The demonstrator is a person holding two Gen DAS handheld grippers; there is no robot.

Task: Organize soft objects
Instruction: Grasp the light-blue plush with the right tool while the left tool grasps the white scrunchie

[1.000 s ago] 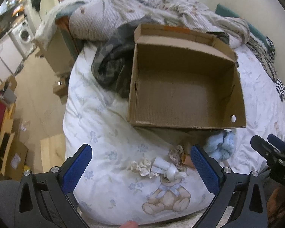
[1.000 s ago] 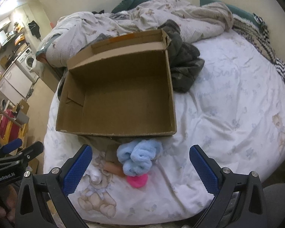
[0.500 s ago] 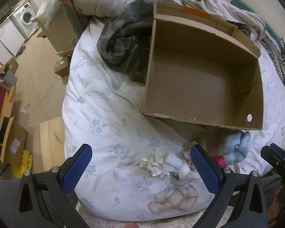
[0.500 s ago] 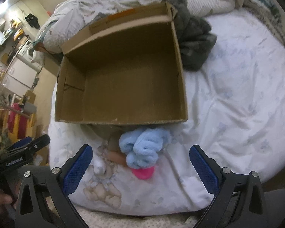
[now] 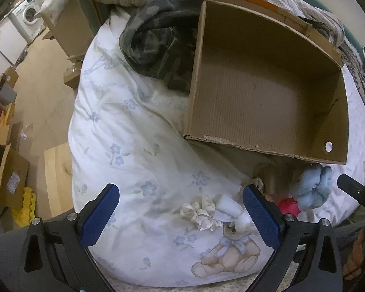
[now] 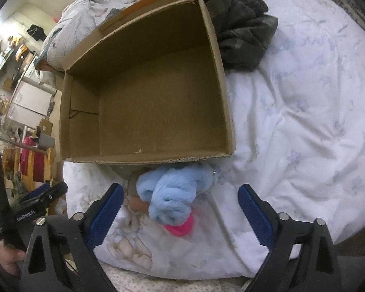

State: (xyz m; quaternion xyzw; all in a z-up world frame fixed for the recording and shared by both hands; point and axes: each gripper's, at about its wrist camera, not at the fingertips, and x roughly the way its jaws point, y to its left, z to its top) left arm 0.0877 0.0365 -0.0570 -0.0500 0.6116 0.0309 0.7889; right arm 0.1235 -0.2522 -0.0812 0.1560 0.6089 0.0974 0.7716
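right hand-held gripper (image 6: 178,209): wide open over blue cloth (image 6: 170,194) | left hand-held gripper (image 5: 180,209): wide open, holding nothing | box (image 6: 158,102): empty on bed (image 6: 304,121)

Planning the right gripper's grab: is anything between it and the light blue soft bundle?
Nothing visible: the right gripper is open, and the light blue bundle lies uncovered between its fingers, partly over a pink item.

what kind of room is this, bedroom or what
Most likely a bedroom in a small, cluttered home: a bed with a floral duvet and rumpled bedding, plus a washing machine on the floor beyond it.
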